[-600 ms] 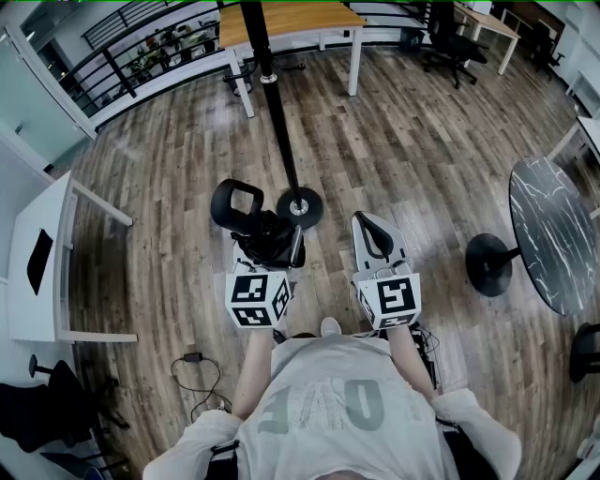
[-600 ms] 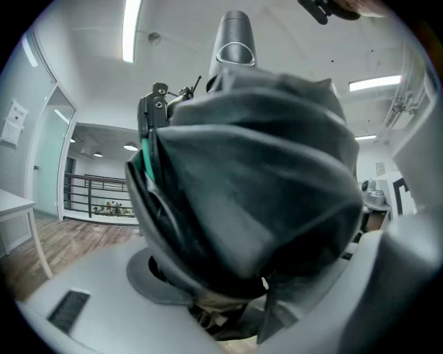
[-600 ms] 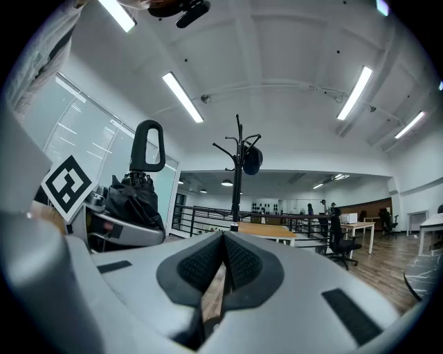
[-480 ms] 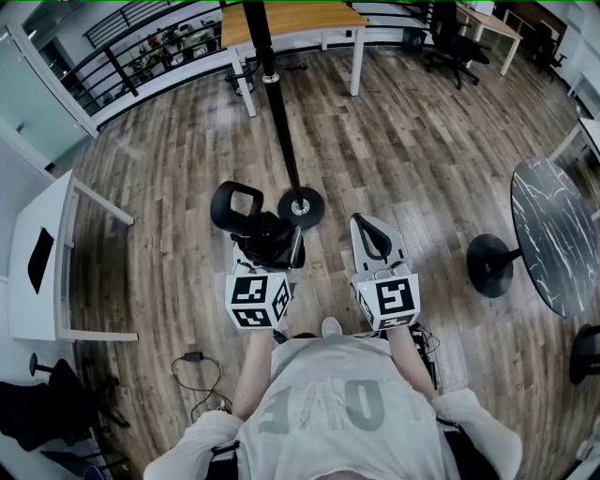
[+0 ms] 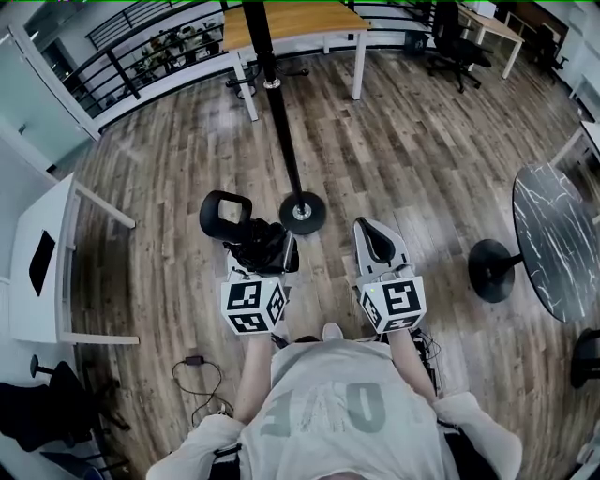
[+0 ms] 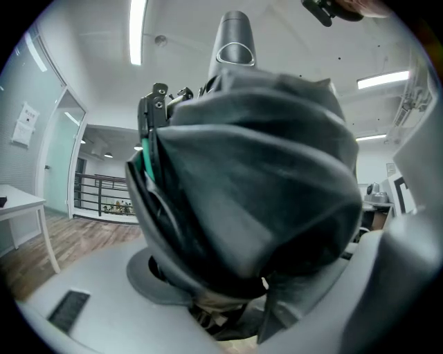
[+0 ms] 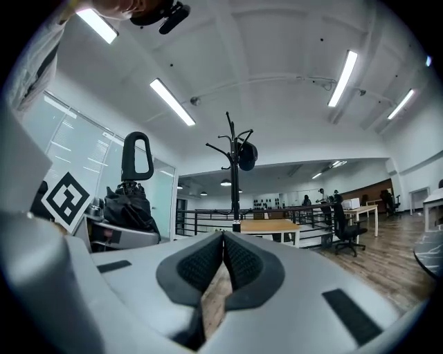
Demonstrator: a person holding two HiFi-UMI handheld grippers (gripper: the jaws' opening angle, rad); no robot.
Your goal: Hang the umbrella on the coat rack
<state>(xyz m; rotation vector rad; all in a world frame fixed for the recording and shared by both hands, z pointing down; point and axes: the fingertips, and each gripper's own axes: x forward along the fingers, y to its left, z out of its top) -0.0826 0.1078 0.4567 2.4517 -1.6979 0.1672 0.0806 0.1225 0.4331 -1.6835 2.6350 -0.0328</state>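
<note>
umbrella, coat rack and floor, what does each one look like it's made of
Umbrella: the folded canopy looks like thin synthetic fabric, dark with a soft sheen, judging by its creases. The loop handle seems to be hard black plastic.
Coat rack: probably painted metal, a slim matte black pole on a round base.
Floor: wood-look planks with visible grain; real wood or laminate is unclear.

Open-plan office: wooden desk (image 5: pixel 309 17), swivel chair (image 5: pixel 457 39), ceiling strip lights (image 7: pixel 344 77), railing (image 5: pixel 119 71).

A wooden table (image 5: pixel 300 19) is standing beside a black railing (image 5: pixel 150 58), with an office chair (image 5: pixel 457 39) sitting nearby. A dark marble round table (image 5: pixel 548 234) is standing at the right, and a white desk (image 5: pixel 28 309) at the left.
</note>
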